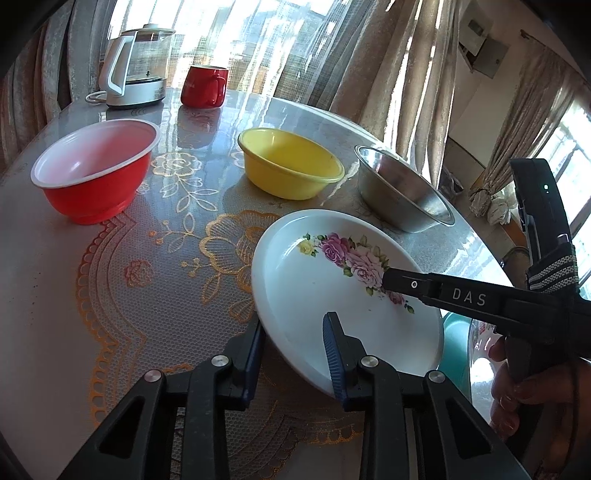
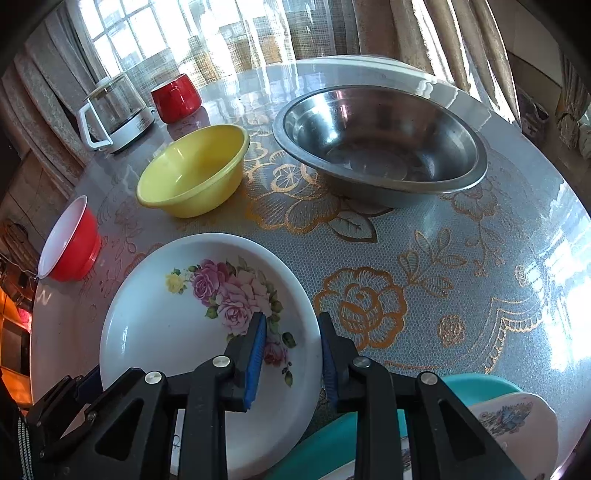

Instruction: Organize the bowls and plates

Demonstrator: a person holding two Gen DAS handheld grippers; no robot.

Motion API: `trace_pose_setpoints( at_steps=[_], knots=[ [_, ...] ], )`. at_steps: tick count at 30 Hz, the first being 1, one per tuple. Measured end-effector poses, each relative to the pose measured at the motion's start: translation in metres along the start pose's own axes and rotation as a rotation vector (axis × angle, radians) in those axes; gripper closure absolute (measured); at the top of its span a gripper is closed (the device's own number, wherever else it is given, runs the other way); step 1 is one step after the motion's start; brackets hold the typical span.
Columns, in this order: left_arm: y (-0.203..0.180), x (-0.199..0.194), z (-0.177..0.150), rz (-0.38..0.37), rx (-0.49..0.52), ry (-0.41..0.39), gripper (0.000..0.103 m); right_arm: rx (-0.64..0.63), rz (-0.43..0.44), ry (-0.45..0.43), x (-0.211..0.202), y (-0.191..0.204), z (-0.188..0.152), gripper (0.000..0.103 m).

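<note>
White porcelain, deep-rimmed, printed with pink and yellow roses: floral plate (image 2: 166, 332) flat on the table (image 2: 443, 277), near edge hidden behind both tools. Left gripper (image 1: 294, 321) and right gripper (image 2: 291, 317) each astride opposite rims, one pad inside, one outside; cannot tell whether clamped or loose. Just right of the plate, something teal (image 2: 476, 387) and a patterned dish (image 2: 517, 417), both cut off. Beyond the plate, steel bowl (image 2: 380, 147), yellow bowl (image 2: 192, 173), red bowl (image 2: 70, 243). Glossy gold-flowered cover; sunlit curtains (image 2: 424, 29) behind.
</note>
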State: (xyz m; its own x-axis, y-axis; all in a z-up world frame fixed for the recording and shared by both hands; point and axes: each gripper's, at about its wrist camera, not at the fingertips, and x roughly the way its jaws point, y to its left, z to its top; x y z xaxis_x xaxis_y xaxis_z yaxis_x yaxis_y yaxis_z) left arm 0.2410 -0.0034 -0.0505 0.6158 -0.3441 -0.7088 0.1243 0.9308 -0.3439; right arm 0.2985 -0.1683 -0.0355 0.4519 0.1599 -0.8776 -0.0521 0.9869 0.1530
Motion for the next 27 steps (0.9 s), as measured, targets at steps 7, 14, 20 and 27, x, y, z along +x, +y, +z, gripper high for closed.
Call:
trace_pose_setpoints(
  at_steps=[7, 14, 20, 27],
  knots=[
    [0.006, -0.001, 0.001, 0.03, -0.015, -0.011, 0.071, 0.025, 0.05, -0.014, -0.01, 0.002, -0.004, 0.076],
    [0.007, -0.005, 0.002, 0.045, -0.018, -0.035, 0.071, 0.046, 0.111, -0.045, -0.023, 0.002, -0.012, 0.076],
    [0.006, -0.011, 0.003, 0.04, -0.01, -0.07, 0.071, 0.073, 0.166, -0.06, -0.031, -0.004, -0.019, 0.076],
    [0.0, -0.021, 0.001, 0.027, 0.019, -0.115, 0.071, 0.064, 0.146, -0.103, -0.045, -0.001, -0.028, 0.076]
  ],
)
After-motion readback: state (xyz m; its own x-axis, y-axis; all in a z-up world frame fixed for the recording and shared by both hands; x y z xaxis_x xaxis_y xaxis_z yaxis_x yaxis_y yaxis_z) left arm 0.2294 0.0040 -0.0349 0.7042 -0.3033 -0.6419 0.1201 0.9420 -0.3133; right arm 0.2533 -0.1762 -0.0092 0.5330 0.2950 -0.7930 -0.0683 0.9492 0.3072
